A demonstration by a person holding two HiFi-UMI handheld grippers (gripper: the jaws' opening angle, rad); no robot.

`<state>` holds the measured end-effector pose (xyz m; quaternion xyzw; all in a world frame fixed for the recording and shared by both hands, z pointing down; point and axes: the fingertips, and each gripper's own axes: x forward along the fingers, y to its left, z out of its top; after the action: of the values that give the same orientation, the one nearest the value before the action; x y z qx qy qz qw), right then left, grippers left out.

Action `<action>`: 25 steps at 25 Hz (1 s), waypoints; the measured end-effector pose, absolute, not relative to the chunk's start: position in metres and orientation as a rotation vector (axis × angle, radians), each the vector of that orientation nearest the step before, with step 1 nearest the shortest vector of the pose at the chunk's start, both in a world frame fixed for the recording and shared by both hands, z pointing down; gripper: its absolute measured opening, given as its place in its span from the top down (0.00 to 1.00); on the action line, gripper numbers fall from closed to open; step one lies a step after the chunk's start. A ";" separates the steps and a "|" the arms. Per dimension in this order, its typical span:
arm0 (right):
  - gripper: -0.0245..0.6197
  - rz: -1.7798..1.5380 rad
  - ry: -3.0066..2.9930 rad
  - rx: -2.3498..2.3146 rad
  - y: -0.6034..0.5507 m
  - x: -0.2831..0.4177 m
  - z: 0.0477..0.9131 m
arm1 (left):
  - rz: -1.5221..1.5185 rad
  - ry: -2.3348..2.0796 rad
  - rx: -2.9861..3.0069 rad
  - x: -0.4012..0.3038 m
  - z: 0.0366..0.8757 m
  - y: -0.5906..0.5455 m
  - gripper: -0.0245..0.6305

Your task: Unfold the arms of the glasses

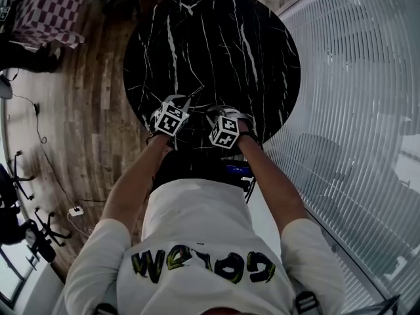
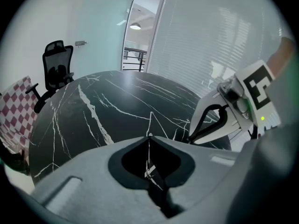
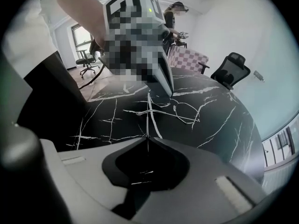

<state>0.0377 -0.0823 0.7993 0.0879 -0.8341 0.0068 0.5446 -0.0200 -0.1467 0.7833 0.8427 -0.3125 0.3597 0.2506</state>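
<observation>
A person in a white shirt (image 1: 203, 235) leans over a round black table (image 1: 216, 38) streaked with white veins. They hold both tools low over its near edge, at the middle of the head view, with the two marker cubes side by side.

The left tongs (image 2: 149, 135) are closed, the two tips meeting in a tight seam. A thin bright line runs along that seam and down through the dark opening behind it. I cannot tell whether it is wire from the glasses or only a vein in the tabletop.

The right tongs (image 3: 147, 138) also have their tips drawn together, and I see nothing between them. In the left gripper view they come in from the right side of the frame, pointing down at the table close to the left pair.

The glasses (image 3: 185, 113) are thin and wire-framed. They lie on the black tabletop at the middle of the right gripper view, just under the tip of the left tongs and a little ahead of the right pair's tips. One round lens shows, and a fine straight wire runs from it toward the left of the frame. I cannot tell whether either pair touches them. The head view does not show them clearly.

A black office chair (image 2: 57, 69) stands beyond the table at the upper left of the left gripper view, and a red-and-white checked cloth (image 2: 16, 113) hangs at the left edge. The wooden floor (image 1: 98, 104) fills the left of the head view, and a wall of pale blinds (image 1: 361, 77) fills the right. A second person (image 3: 175, 17) stands at the upper middle of the right gripper view.
</observation>
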 end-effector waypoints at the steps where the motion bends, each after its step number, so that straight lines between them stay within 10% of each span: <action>1: 0.94 0.027 -1.983 0.212 -0.080 0.037 0.799 | 0.979 -0.852 2.295 -0.020 0.783 -0.147 0.95; 25: 0.96 0.194 -2.033 0.218 -0.032 0.014 0.801 | 0.969 -0.899 2.287 -0.016 0.780 -0.157 0.95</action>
<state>0.0145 -0.0316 0.8005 0.0908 -0.8470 0.0808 0.5175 -0.0162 -0.1575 0.7803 0.8389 -0.3298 0.3553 0.2474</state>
